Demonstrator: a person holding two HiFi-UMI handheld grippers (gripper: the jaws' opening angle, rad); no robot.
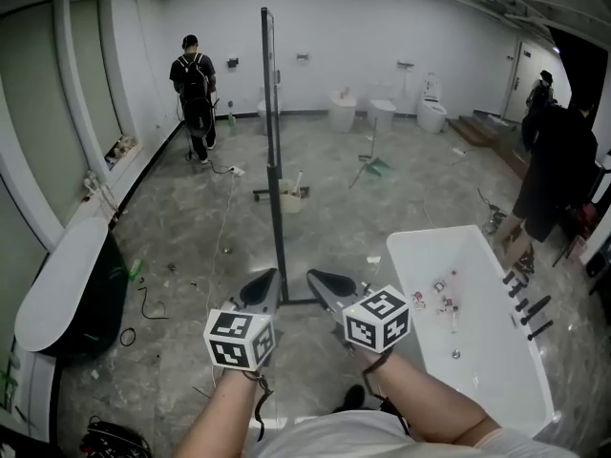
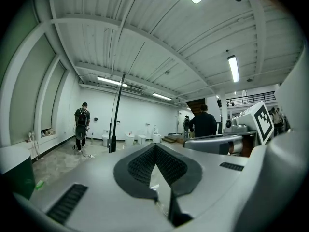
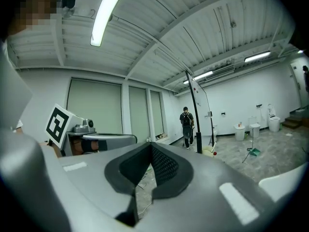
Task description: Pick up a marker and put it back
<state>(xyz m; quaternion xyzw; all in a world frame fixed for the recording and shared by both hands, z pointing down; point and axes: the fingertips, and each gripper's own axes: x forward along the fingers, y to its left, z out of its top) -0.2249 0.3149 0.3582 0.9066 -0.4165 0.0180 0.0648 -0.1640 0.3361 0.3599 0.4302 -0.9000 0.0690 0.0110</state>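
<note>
**Q:** Where do the markers lie?

**A:** The markers (image 1: 533,309) are several dark sticks in a loose row on the right rim of the white bathtub (image 1: 412,256), at the near right of the scene. Small red-and-white pieces (image 1: 444,301) lie on the tub's floor; what they are cannot be told.

**Q:** How do the tongs stand?

**A:** The left gripper (image 1: 273,277) (image 2: 154,147) is clenched, its ribbed pads meeting at the tips with nothing between them. The right gripper (image 1: 313,277) (image 3: 150,145) is likewise clenched and empty. Both are held side by side over the floor, left of the tub and well apart from the markers.

**Q:** What surrounds them?

**A:** A dark upright pole (image 1: 271,132) rises just beyond the jaw tips. A person with a backpack (image 1: 195,89) stands at the far left. Toilets (image 1: 383,113) line the far wall. A second person in black (image 1: 556,165) stands at the right.
</note>
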